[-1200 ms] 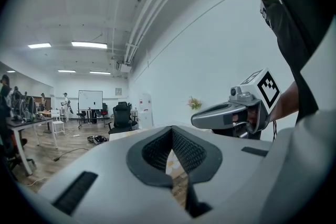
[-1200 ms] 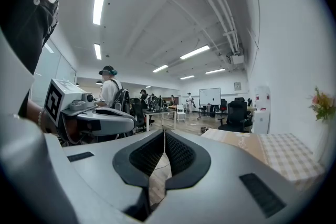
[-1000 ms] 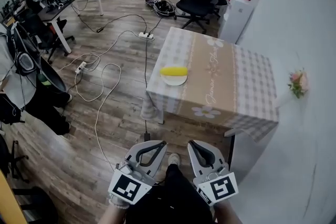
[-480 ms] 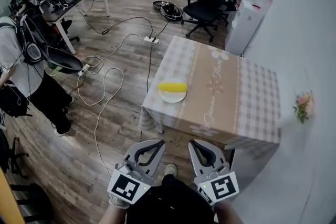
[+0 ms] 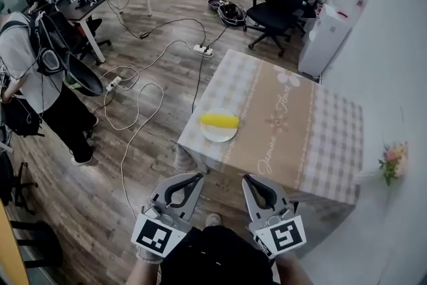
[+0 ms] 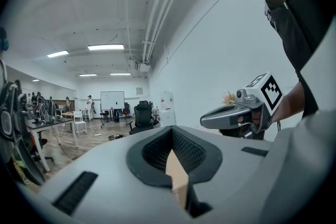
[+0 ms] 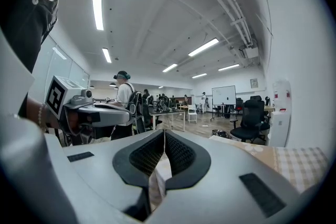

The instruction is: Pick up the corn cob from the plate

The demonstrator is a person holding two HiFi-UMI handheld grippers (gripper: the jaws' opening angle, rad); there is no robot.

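**Corn cob not yet reached; both claws shut and empty**

Corn cob (image 5: 219, 121) is lying on its side on a small pale plate (image 5: 219, 136). The plate is sitting close to the left edge of the checked table (image 5: 300, 123), towards the near left corner. Nothing is touching the cob or the plate, so the pick-up itself is not yet begun.

We are holding the left gripper (image 5: 192, 177) and the right gripper (image 5: 249, 179) side by side at the near edge of the scene, over the wooden floor. Both are well short of the table and pointing roughly towards it. In each gripper view the jaw tips are meeting, with only tablecloth showing through the gap behind them. So we are reading both claws as fully closed and gripping nothing.

By our judgement, almost all of the work is remaining. We are needing to bring a claw to the table's left side, open it, set it around the cob, close it and lift.

The cob is looking plain yellow and whole, with no husk. Its long axis is running left to right across the far part of the plate, and it is spanning about the plate's full width. Kernels are too small for us to make out. Its rounded shape is suggesting that it may roll if nudged, so we are expecting a grip across its middle to suit it best.
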